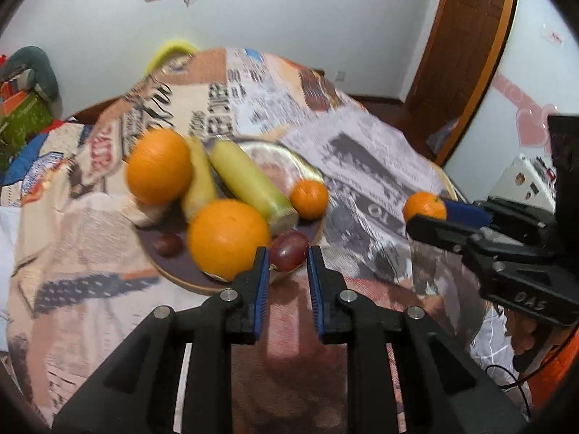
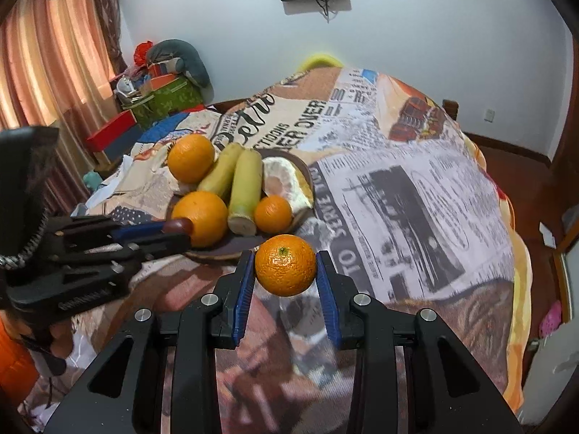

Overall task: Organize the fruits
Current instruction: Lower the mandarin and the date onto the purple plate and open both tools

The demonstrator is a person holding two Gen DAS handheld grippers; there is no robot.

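A round wooden plate (image 1: 188,282) on the newspaper-print cloth holds two large oranges (image 1: 228,237), two yellow-green bananas (image 1: 249,184), a small tangerine (image 1: 309,199), peeled pomelo and two red grapes. My left gripper (image 1: 288,253) is open, its tips at the plate's near rim on either side of a red grape (image 1: 289,251). My right gripper (image 2: 286,271) is shut on a tangerine (image 2: 286,270), held just right of the plate (image 2: 217,253). It also shows in the left wrist view (image 1: 425,207).
The table (image 2: 416,188) is round, covered by the printed cloth (image 1: 362,166), which falls away at its edges. Boxes and bags (image 2: 163,94) stand at the back left by curtains. A wooden door (image 1: 466,36) is at the right.
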